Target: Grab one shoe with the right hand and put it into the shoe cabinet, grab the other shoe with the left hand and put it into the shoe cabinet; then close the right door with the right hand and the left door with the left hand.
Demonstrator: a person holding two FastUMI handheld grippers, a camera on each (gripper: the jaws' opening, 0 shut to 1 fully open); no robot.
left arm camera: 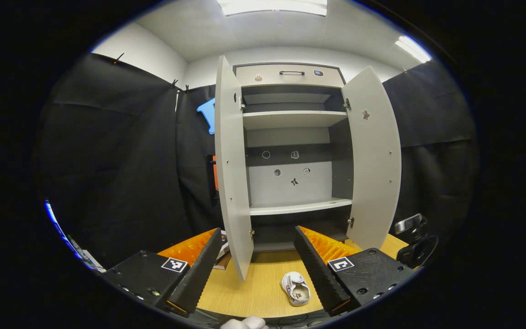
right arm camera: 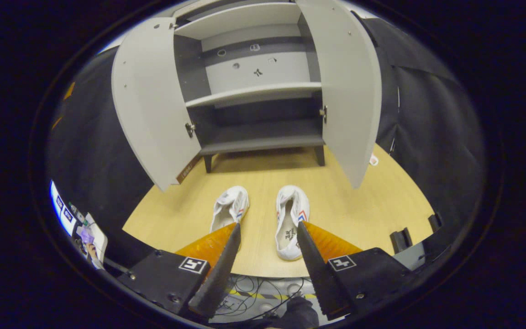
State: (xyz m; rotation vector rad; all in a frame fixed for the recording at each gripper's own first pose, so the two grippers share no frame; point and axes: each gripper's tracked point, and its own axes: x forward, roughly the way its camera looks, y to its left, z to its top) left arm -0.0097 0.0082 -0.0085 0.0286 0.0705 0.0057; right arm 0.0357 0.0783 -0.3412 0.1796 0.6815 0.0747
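Observation:
Two white shoes lie side by side on the wooden table in front of the shoe cabinet point(right arm camera: 254, 91): the left shoe point(right arm camera: 229, 206) and the right shoe point(right arm camera: 291, 219). My right gripper point(right arm camera: 267, 230) hovers open just above and before them, its right finger beside the right shoe. Both cabinet doors stand wide open, the left door point(right arm camera: 146, 105) and the right door point(right arm camera: 347, 87). In the left gripper view my left gripper point(left arm camera: 257, 235) is open, facing the cabinet point(left arm camera: 290, 137), with one white shoe point(left arm camera: 296, 288) low on the table by its right finger.
The cabinet has several bare shelves point(left arm camera: 299, 208) and a top drawer point(left arm camera: 290, 74). Black cloth walls close in both sides. A dark device point(left arm camera: 413, 237) sits at the table's right edge. Cables point(right arm camera: 254, 292) lie on the floor below the table's near edge.

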